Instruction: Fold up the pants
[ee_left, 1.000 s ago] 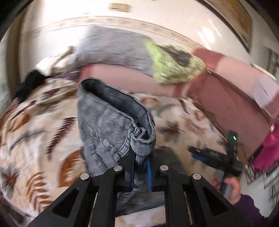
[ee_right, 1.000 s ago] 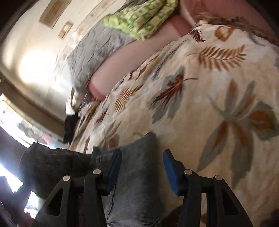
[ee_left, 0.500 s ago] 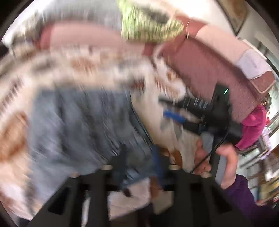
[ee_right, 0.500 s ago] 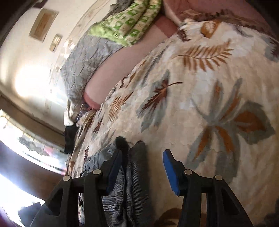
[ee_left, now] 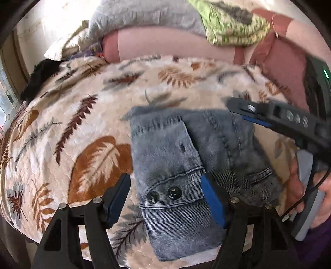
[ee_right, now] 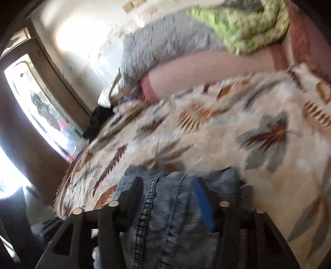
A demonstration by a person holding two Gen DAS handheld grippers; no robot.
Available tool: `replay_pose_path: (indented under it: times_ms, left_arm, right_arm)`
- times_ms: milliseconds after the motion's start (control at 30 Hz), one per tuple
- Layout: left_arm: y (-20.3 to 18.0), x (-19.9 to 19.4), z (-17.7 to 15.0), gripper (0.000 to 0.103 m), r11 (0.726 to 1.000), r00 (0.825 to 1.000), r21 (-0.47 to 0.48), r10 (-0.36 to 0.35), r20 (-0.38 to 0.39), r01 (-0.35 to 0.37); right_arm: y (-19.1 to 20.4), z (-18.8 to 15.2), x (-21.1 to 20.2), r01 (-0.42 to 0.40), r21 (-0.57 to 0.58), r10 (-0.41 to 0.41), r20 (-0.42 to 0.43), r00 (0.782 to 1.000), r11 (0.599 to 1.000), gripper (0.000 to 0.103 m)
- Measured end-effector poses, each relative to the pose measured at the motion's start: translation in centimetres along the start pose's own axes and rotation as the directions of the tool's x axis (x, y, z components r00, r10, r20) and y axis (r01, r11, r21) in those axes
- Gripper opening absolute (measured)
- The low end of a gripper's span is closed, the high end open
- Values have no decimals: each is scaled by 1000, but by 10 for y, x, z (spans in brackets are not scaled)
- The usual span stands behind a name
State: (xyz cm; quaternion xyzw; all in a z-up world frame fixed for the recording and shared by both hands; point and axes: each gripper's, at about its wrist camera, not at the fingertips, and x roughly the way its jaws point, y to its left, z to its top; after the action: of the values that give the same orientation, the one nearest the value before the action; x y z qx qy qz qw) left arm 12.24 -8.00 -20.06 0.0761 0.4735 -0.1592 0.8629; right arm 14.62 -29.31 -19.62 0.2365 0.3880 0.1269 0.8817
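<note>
The grey-blue denim pants lie folded in a compact stack on the leaf-print bed cover; a waistband flap with two dark buttons faces me. My left gripper is open, its fingers spread either side of that flap just above it. My right gripper is open above the right part of the same pants, and it also shows in the left wrist view, held by a hand at the right.
A pink bolster, a grey pillow and a green patterned blanket lie at the bed's far side. A black garment sits at the far left corner. A bright window is left of the bed.
My left gripper, shut on the hanging pants a second ago, has laid them down folded and opened. My right gripper has shifted over the stack.
</note>
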Motion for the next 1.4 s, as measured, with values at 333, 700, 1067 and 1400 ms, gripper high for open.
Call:
replay_pose_path:
  times_ms: [333,700,1067,1400]
  left_arm:
    - [-2,37,-12,82,1000,998,2,-15,-65,16]
    - [23,21,-30,83,984,992,-148,-110,-68,99]
    - [9,17,-58,86,999,998,-13,-36,-43,35]
    - [24,8,-57,86,993,992,-64,-108,-64,103]
  right_arm:
    - [-61,-18,34,65,128,-35,-226,973,990,56]
    - [-42,-60,-21,191,-138,-209,-137,968,972,30]
    - [-10,-107,-28,183,-230,-218,-137,966,956,30]
    - [-6,-119,-48,227,-170,-250,-127,960,959,30]
